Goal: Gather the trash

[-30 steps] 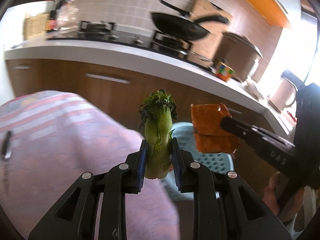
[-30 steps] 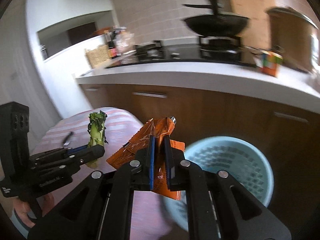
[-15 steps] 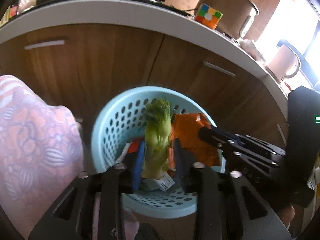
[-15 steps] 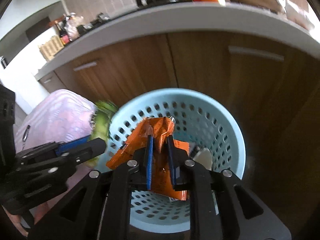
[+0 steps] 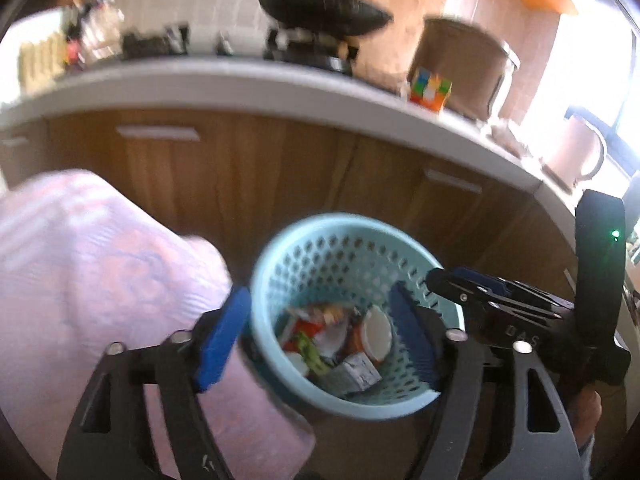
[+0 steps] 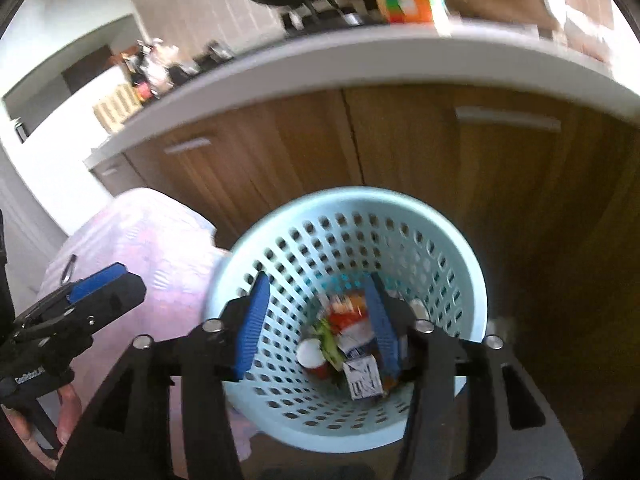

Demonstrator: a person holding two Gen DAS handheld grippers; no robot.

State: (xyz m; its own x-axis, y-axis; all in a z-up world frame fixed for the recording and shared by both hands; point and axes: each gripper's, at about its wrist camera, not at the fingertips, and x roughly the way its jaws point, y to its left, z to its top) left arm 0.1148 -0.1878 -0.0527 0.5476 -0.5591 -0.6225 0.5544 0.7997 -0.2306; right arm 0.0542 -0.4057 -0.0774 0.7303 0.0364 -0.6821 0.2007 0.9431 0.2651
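Note:
A pale blue perforated basket (image 5: 400,240) (image 6: 476,280) stands on the floor below both grippers. Trash lies in its bottom: a green vegetable stalk (image 5: 311,354) (image 6: 329,339), an orange wrapper (image 6: 347,309), a small carton (image 6: 364,376) and a cup (image 5: 376,330). My left gripper (image 5: 316,336) hangs over the basket with its jaws opening wide and nothing between them. Above the basket too, my right gripper (image 6: 316,328) has its jaws opening, and nothing is between the blue pads. Each gripper shows in the other's view: the right gripper (image 5: 480,292) and the left gripper (image 6: 100,292).
Wooden cabinet doors (image 6: 420,152) under a white counter (image 5: 240,80) stand right behind the basket. A table with a pink striped cloth (image 5: 100,260) touches the basket's left side. On the counter are a colour cube (image 5: 430,88), a wok (image 5: 320,0) and a large pot (image 5: 468,60).
Both grippers opened. The vegetable stalk left the left jaws and the orange wrapper left the right jaws; both now lie in the basket. The left view pulled back from the basket.

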